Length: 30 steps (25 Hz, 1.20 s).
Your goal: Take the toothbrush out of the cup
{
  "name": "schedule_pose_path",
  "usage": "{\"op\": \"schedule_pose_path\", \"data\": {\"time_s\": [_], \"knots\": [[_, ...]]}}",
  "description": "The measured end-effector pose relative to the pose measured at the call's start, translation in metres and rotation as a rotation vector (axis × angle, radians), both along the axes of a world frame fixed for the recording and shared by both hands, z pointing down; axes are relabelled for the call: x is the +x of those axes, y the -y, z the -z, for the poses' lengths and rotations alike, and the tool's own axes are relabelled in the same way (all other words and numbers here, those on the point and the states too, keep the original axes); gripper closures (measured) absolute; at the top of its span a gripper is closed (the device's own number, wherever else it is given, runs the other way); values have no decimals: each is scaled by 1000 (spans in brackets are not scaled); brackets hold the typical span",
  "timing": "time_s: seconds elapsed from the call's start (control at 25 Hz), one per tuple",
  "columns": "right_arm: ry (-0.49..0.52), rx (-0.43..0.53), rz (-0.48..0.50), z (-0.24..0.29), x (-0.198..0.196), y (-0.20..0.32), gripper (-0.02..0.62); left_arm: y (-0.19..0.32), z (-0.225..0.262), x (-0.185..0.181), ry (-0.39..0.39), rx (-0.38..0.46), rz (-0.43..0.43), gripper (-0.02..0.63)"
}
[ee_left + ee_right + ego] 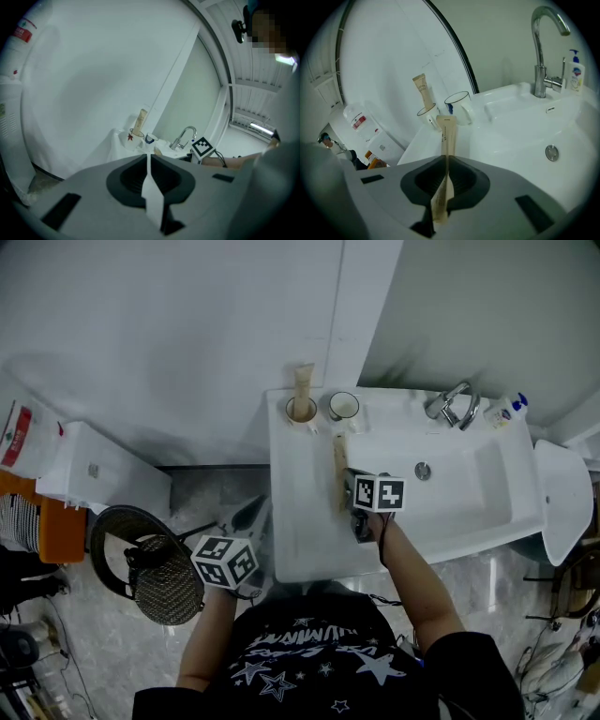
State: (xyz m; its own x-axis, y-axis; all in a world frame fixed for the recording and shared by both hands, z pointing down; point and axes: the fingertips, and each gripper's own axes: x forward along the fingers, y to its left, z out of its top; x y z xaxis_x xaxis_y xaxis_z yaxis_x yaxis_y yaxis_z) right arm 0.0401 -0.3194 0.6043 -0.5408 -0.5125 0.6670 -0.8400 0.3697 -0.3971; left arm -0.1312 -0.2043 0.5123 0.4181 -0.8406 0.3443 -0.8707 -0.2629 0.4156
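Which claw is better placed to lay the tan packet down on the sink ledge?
Right, likely. The right claw is shut on the tan packet, low over the sink ledge; the left claw is shut, off the sink's left side.

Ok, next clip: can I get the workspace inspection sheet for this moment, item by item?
Surface: white basin counter, bowl and drain to its right.
Job's things: tan flat packet, likely the wrapped toothbrush, clear of both cups; cup with tube and dark-rimmed cup side by side at the back.
Clutter: faucet and soap bottle at the back right.
Grippers: right tongs shut on the tan flat packet; left tongs shut, empty, held off the counter's left side.
Cables: black lead along the right wrist.
Surroundings: black mesh basket on the floor; white wall behind.
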Motion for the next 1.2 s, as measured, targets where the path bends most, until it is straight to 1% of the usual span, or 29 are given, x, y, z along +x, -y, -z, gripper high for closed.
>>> {"op": "schedule_pose_path", "data": {"time_s": [0.28, 0.4, 0.64, 0.8, 1.2], "knots": [[3, -58, -55, -16, 1, -3, 561, 2, -7, -1, 0, -17, -2, 572], [11, -50, -74, -17, 2, -3, 560, 2, -8, -1, -3, -19, -4, 572], [2, -68, -58, -21, 2, -9, 543, 5, -6, 2, -10, -14, -10, 572], [13, -62, -42, -19, 1, -11, 500, 4, -5, 4, -10, -12, -17, 572], [26, -16, -40, -1, 3, -10, 495, 0, -1, 3, -22, 0, -12, 572]]}}
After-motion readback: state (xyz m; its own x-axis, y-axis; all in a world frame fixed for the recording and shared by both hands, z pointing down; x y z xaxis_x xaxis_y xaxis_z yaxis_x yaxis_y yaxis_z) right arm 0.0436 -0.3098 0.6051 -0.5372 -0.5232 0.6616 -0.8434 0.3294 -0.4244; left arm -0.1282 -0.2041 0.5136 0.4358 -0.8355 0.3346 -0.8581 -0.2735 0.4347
